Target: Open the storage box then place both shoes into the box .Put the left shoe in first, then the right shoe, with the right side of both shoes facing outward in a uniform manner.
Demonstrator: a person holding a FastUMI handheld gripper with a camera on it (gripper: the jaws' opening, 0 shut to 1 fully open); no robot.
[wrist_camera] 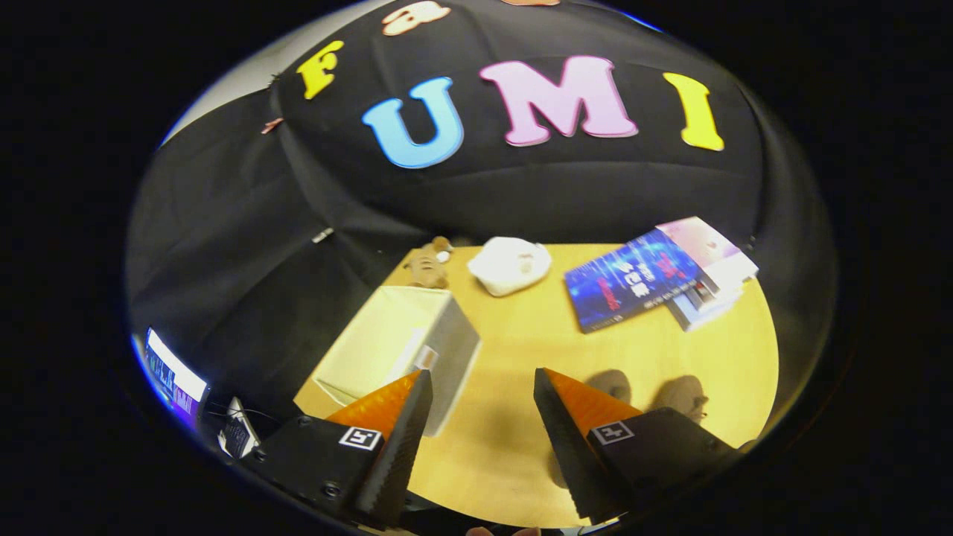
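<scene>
The claw (482,387) is hanging wide open, holding nothing, above the surface (521,350); the box (402,342) is sitting at its ten o'clock.

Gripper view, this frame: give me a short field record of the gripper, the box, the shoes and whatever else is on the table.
hand-held gripper: fingers open, nothing between them, above the table
storage box: pale, closed, just ahead of the left finger
shoes: pair of brownish shoes on the table beside the right finger, outside the box
table: yellow wooden top
books: small stack at the far side
white pouch: at the far edge
plush toy: behind the box
</scene>
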